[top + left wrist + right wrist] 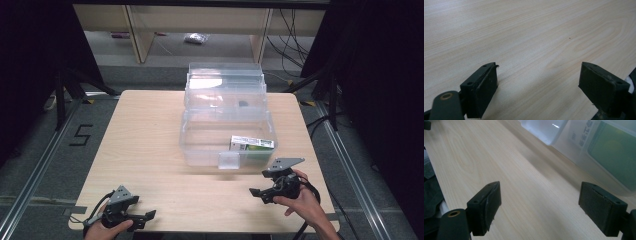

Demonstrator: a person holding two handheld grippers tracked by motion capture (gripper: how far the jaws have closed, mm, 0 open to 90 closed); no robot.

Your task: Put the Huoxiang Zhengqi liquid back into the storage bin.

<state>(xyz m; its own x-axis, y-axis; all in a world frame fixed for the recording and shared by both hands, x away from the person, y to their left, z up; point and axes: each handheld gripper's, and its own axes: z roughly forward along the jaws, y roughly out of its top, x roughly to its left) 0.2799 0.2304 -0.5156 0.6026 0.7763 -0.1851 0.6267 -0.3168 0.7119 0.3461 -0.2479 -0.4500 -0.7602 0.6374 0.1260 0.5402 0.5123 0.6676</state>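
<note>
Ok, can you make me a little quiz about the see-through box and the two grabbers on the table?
1. True or false: the clear box has its lid open.
2. What lies inside the box: A) a green and white carton, B) a red ball, C) a spoon?
3. Fill in: the jaws of the left gripper and the right gripper are both ____.

Key
1. True. The lid stands up behind the box.
2. A. The carton lies at the box's right side.
3. Open. Each gripper view shows bare table between the jaws.

Wooden table (150, 150), grey floor (45, 165), floor marking "5" (80, 135)
</note>
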